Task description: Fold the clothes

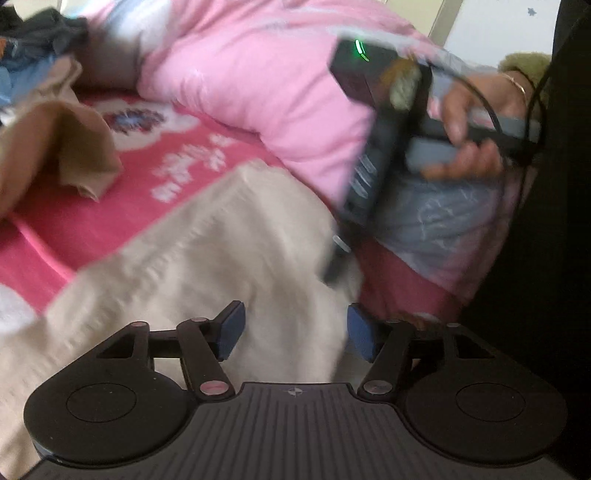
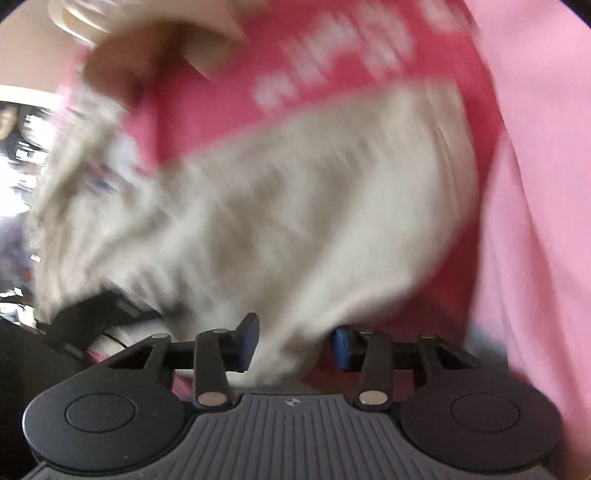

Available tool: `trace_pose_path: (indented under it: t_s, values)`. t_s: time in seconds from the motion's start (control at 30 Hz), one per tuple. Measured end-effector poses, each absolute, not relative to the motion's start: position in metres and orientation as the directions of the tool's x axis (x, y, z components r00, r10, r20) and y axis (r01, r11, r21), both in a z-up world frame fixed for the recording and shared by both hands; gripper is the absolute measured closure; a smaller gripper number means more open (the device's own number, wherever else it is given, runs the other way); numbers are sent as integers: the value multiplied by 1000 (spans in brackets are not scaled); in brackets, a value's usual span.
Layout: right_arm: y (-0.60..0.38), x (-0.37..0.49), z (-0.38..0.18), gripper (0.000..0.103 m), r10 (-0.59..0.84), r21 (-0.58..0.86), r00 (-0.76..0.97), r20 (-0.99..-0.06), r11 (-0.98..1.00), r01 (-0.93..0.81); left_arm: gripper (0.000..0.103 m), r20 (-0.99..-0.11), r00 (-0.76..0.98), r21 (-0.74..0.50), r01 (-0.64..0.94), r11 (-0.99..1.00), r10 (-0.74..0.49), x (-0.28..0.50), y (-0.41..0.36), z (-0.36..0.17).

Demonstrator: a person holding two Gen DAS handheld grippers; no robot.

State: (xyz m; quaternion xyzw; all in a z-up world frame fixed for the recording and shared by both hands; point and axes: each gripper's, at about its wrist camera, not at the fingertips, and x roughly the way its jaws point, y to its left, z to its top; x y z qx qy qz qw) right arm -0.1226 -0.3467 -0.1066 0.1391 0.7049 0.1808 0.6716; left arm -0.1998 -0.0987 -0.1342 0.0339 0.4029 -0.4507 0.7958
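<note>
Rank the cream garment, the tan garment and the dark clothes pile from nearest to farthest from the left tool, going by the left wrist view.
1. Cream garment: directly ahead of the left tool, between its open fingers.
2. Tan garment: farther back on the left, on the red sheet.
3. Dark clothes pile: far upper left corner.

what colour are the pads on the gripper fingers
Blue pads, clearest in the left wrist view.

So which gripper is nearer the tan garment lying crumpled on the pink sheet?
Left. The left gripper is over the cream garment, nearer the tan garment. The right gripper reaches down at the cream garment's far edge.
</note>
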Motion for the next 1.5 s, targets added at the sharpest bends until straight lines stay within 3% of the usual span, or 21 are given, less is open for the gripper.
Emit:
trace_pose_path:
  t_s: [0.17,0.33,0.5,0.7,0.93,1.07,1.33,1.4,1.43,1.5]
  values:
    - [-322,-106,-73,58,510,488,114,-853,855,-175,40,-682,291,-325,702,634,-671,-195,-111,-142]
    - [-334,-94,-45,55,540,487,312,-782,841,-236,54,-721,331,-350,585,732,-609,-172,-107,-151]
    - [-333,-105,-37,55,376,234,267,-887,866,-442,57,-724,354,-375,520,768,-593,-162,-97,-157]
    - [-305,-163,-63,55,119,-87,193,-974,590,-803,60,-720,368,-400,472,785,-588,-155,-98,-159]
    - [-289,-183,-95,56,104,-191,270,-957,476,-859,66,-701,382,-526,292,798,-602,-136,-75,-162]
    - [-283,-177,-103,63,59,-326,398,-915,470,-820,66,-691,391,-562,238,792,-608,-131,-68,-163]
    - [-289,-181,-109,65,37,-329,384,-922,448,-832,66,-687,393,-565,239,790,-611,-131,-67,-166]
    - [-290,-183,-115,81,24,-343,390,-920,429,-836,67,-684,397,-564,245,789,-612,-132,-67,-166]
    - [-291,-182,-112,94,24,-338,384,-923,429,-838,70,-684,401,-559,251,791,-610,-133,-67,-165]
    - [-291,-183,-100,95,35,-325,372,-928,414,-850,79,-681,407,-549,267,792,-610,-135,-67,-163]
